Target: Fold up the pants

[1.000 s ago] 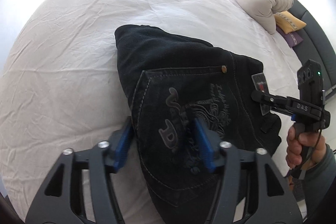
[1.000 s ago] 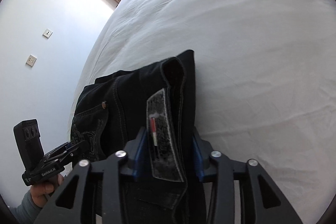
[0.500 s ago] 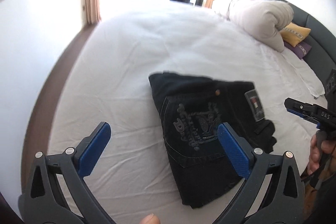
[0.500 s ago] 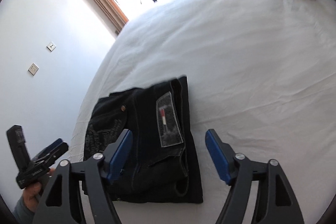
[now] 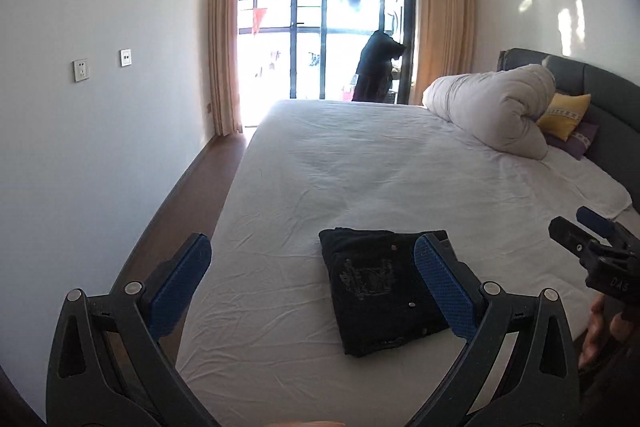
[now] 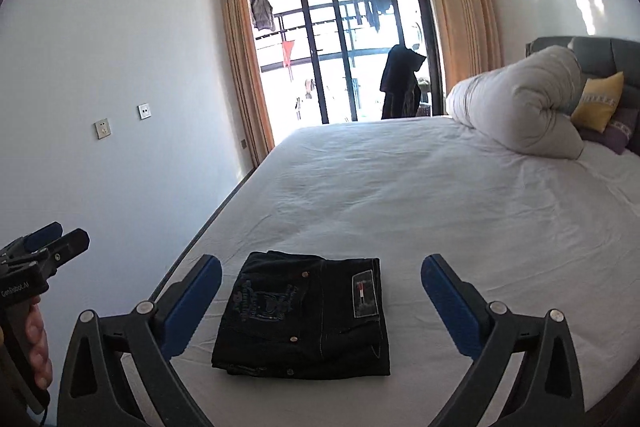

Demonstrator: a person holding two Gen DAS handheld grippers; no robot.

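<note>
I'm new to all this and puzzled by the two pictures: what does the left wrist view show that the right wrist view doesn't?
Only the left wrist view shows the right gripper from outside, at its right edge. Only the right wrist view shows the rectangular label on the pants, and the left gripper from outside. Both show the folded pants lying free on the white bed, open blue fingers, the rolled duvet and the balcony door.

Right gripper [image 5: 592, 239], seen from left wrist view, bore white letters "DAS" on black body. Left gripper [image 6: 52, 243], seen from right wrist view, bore white word "GenRobot.AI" on black body. Folded black pants [image 6: 308, 315] carried embroidered lettering on back pocket, too small to read, and grey waistband patch [image 6: 365, 294] with red-and-white flag mark, no legible wording.
</note>
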